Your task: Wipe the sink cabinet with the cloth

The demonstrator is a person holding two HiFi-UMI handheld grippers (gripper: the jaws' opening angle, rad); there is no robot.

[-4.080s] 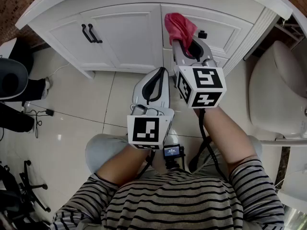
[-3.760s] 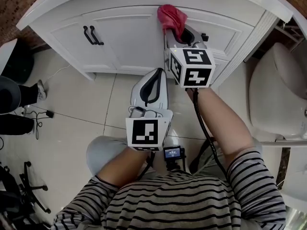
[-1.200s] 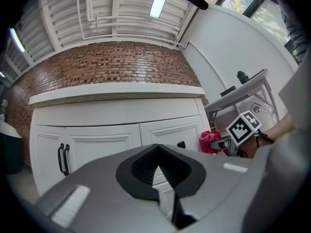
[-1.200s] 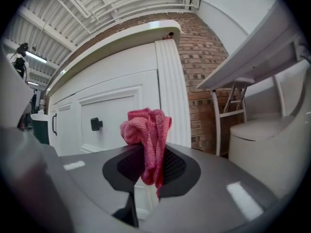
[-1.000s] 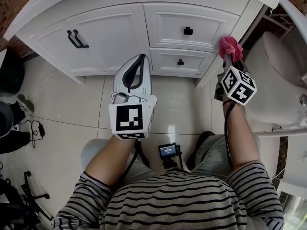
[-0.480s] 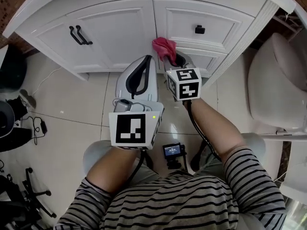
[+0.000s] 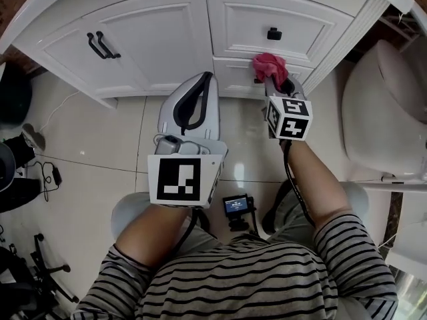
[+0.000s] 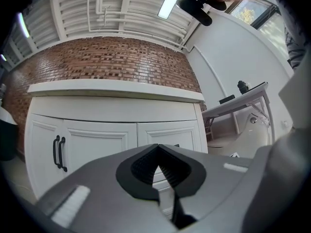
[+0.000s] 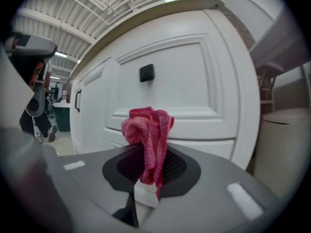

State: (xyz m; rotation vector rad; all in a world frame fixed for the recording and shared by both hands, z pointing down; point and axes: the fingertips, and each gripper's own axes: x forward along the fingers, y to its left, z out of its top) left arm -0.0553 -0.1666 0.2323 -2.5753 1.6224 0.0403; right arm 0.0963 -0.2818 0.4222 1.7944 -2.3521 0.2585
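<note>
A bunched red cloth (image 7: 269,65) (image 9: 148,135) is pinched in my right gripper (image 7: 273,79) (image 9: 151,152), which is shut on it. The cloth lies against the lower drawer front (image 7: 237,75) of the white sink cabinet (image 7: 153,32), just below the upper drawer with its black knob (image 7: 273,33) (image 9: 146,73). My left gripper (image 7: 200,79) (image 8: 156,148) is shut with nothing in it, held back from the cabinet over the floor, pointing at the cabinet front (image 8: 97,140).
The left cabinet door has two black bar handles (image 7: 101,45) (image 8: 58,153). A white toilet (image 7: 383,112) stands right of the cabinet. Glossy floor tiles (image 7: 87,145) lie below. Cables (image 7: 47,172) and dark chair parts (image 7: 27,272) sit at the left edge.
My right gripper, with the cloth, swept from the cabinet's right corner post left across the lower drawer, then back right to below the knob. The left gripper has stayed shut and nearly still.
</note>
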